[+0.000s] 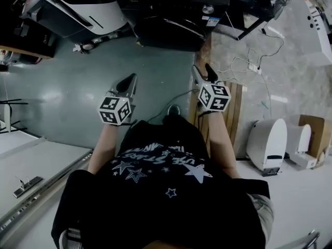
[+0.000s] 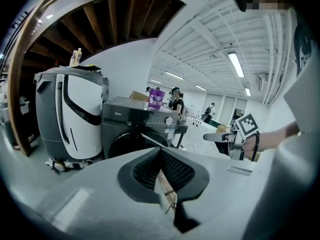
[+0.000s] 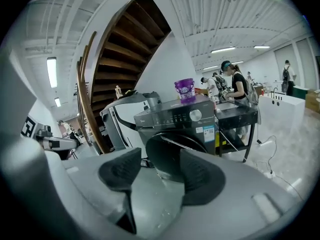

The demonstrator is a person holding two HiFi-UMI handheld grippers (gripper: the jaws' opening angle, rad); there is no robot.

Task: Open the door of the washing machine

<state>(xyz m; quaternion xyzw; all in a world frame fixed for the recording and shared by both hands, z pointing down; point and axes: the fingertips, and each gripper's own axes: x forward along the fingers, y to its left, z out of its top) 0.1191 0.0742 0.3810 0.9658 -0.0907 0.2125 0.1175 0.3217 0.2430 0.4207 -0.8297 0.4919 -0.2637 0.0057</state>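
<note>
We're looking down on a wide grey-green floor (image 1: pixel 78 87), and from the right gripper view a dark wooden staircase (image 3: pixel 120 54) curves up behind everything. Straight ahead stands the washing machine (image 1: pixel 171 9), dark grey, well apart from both grippers. Its round door (image 3: pixel 175 154) is set in the front face and looks closed from here. Right beside it, on the left, there's a white machine with black trim (image 1: pixel 83 9), standing close against the washer's side. Down on the right a slatted wooden board (image 1: pixel 232 113) lies on the floor, just past our right arm.

Now the hands. Both arms reach forward, the marker cubes facing up at us. The left gripper (image 1: pixel 129 80) points at the floor between the two machines, its fingers pressed together with nothing between them. The right gripper (image 1: pixel 203 71) aims at the washer, its fingers spread wide and empty, and the door shows between them in its own view. And on top of the washer, a small purple cup (image 3: pixel 184 90).
</note>
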